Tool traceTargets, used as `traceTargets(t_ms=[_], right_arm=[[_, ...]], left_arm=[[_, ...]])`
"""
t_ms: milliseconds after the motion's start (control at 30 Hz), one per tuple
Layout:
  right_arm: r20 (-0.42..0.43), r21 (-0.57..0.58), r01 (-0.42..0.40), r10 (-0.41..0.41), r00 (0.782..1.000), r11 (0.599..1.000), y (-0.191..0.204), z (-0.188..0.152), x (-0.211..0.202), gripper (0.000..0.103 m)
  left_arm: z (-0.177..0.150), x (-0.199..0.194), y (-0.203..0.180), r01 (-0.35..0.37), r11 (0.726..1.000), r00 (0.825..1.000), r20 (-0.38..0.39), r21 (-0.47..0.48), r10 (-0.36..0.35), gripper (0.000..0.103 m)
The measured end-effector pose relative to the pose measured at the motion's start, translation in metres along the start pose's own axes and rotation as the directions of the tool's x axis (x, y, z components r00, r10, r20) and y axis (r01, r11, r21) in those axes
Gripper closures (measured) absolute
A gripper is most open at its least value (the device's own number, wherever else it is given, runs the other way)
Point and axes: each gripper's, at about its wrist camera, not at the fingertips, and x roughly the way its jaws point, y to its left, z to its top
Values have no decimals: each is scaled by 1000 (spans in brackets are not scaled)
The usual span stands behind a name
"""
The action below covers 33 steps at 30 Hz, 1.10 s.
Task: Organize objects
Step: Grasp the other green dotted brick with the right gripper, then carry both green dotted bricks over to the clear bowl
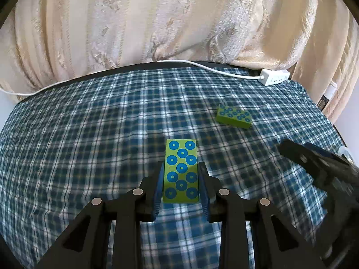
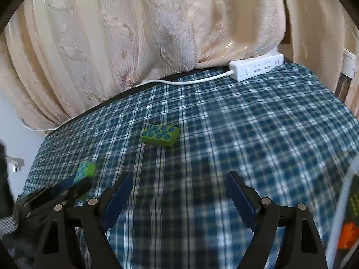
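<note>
My left gripper (image 1: 181,168) is shut on a green block with blue rings (image 1: 181,171), held lengthwise above the plaid cloth (image 1: 89,145). A second green ringed block (image 1: 233,116) lies flat on the cloth farther off to the right; the right wrist view shows this same block (image 2: 160,135) ahead and left of centre. My right gripper (image 2: 179,177) stands open over the cloth with nothing between its blue pads (image 2: 119,197). The left gripper with its held block (image 2: 84,171) appears blurred at the lower left of that view, and the right gripper (image 1: 314,165) shows dark at the right of the left wrist view.
A white power strip (image 2: 255,67) with its cable (image 2: 179,81) lies at the far edge of the cloth, against a cream curtain (image 2: 134,33). A white-rimmed container (image 2: 343,201) holding something orange and something green sits blurred at the right edge.
</note>
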Motion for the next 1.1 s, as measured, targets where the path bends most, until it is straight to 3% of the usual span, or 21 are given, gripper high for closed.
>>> traceTargets(t_ms=[533, 933, 1100], right_arm=[[-41, -79, 19, -22, 999, 997, 32, 31, 74, 15], [-51, -102, 73, -79, 996, 992, 40, 40, 98, 15], [-43, -155, 140, -148, 988, 978, 49, 41, 105, 28]], left_arm=[[0, 2, 25, -13, 997, 1000, -1, -74, 13, 73], [-2, 7, 25, -10, 997, 1000, -24, -75, 8, 73], [0, 9, 26, -7, 997, 1000, -24, -78, 5, 73]])
